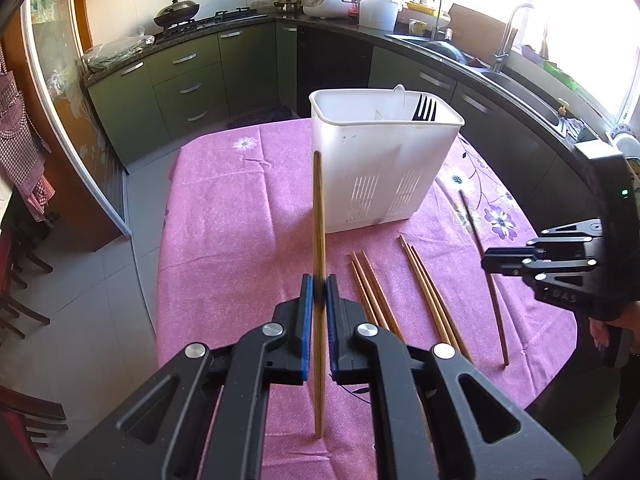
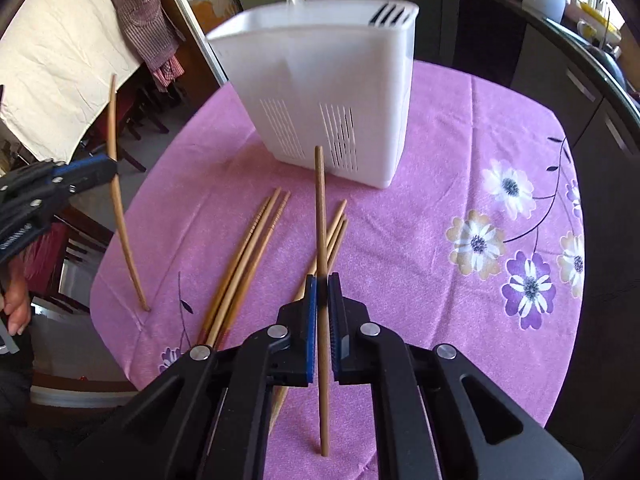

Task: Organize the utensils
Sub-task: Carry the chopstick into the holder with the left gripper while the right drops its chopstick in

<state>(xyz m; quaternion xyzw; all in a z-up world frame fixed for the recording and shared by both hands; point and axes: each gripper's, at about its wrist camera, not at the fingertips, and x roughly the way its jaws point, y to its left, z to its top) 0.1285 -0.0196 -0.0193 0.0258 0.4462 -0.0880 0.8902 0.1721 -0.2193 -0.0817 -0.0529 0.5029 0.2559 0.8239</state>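
Observation:
My left gripper [image 1: 319,286] is shut on a wooden chopstick [image 1: 318,216] that stands nearly upright above the pink tablecloth. My right gripper [image 2: 322,286] is shut on another chopstick [image 2: 320,208], also held upright. Each gripper shows in the other's view: the right one [image 1: 490,260] at the far right, the left one [image 2: 110,168] at the far left. A white plastic utensil holder [image 1: 380,160] stands mid-table beyond both, with a black fork [image 1: 424,108] and a clear utensil inside. Several loose chopsticks [image 1: 376,300] lie on the cloth between the grippers, and they also show in the right wrist view [image 2: 244,256].
The table [image 2: 440,200] has a pink floral cloth and rounded edges. Dark green kitchen cabinets [image 1: 192,80], a stove with a wok [image 1: 176,10] and a sink [image 1: 516,80] ring the far side. Chairs [image 1: 20,280] stand to the left.

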